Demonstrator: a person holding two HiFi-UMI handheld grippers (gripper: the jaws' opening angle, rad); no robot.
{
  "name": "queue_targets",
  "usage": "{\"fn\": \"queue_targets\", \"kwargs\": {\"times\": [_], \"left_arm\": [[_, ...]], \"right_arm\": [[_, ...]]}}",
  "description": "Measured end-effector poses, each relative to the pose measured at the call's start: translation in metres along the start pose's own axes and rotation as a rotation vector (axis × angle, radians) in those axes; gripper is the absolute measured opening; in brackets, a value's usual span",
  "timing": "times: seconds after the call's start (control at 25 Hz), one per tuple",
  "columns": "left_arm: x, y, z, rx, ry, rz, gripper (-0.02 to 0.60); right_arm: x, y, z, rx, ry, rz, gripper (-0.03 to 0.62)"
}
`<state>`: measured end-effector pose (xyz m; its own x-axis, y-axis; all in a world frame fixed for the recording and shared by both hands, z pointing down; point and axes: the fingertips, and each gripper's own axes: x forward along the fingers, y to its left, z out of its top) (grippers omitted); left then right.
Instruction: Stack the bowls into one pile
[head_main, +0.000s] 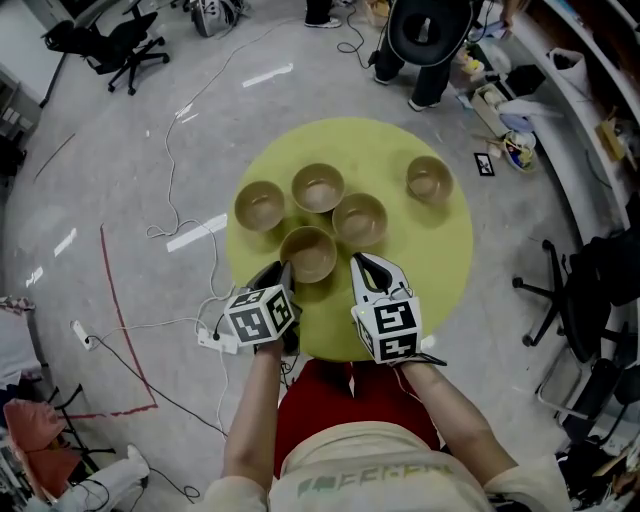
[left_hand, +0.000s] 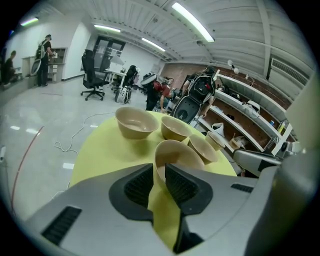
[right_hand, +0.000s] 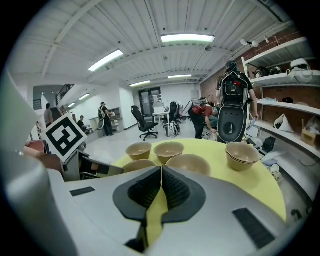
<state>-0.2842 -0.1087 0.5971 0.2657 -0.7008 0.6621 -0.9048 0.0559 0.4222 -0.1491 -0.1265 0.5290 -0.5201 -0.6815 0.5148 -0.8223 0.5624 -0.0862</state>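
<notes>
On the round yellow-green table (head_main: 440, 272) stand several tan bowls. The nearest bowl (head_main: 308, 252) (left_hand: 176, 153) has its near rim between the jaws of my left gripper (head_main: 284, 268) (left_hand: 159, 176), which is shut on it. Around it are single bowls at the left (head_main: 260, 206), at the back (head_main: 318, 187) and at the right (head_main: 360, 219). A short pile of bowls (head_main: 430, 179) (right_hand: 242, 155) stands apart at the far right. My right gripper (head_main: 359, 262) (right_hand: 161, 171) hovers over the table's near edge, shut, with nothing in it.
Cables and a power strip (head_main: 214, 340) lie on the floor left of the table. Office chairs stand at the far left (head_main: 122, 44) and at the right (head_main: 572, 292). A person (head_main: 422, 42) stands behind the table. Shelving runs along the right.
</notes>
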Motion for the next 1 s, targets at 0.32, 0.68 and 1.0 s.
{"fn": "queue_targets", "kwargs": {"times": [0.32, 0.68, 1.0], "left_arm": [[0.014, 0.0, -0.003, -0.012, 0.043, 0.024, 0.075], [0.018, -0.001, 0.0, -0.033, 0.059, 0.049, 0.035], [0.01, -0.005, 0.003, -0.029, 0.058, 0.035, 0.032]], "right_arm": [[0.008, -0.006, -0.004, 0.001, 0.016, 0.003, 0.037], [0.01, -0.009, -0.003, 0.004, 0.03, -0.005, 0.037], [0.005, -0.009, -0.001, 0.0, 0.026, -0.023, 0.037]]}}
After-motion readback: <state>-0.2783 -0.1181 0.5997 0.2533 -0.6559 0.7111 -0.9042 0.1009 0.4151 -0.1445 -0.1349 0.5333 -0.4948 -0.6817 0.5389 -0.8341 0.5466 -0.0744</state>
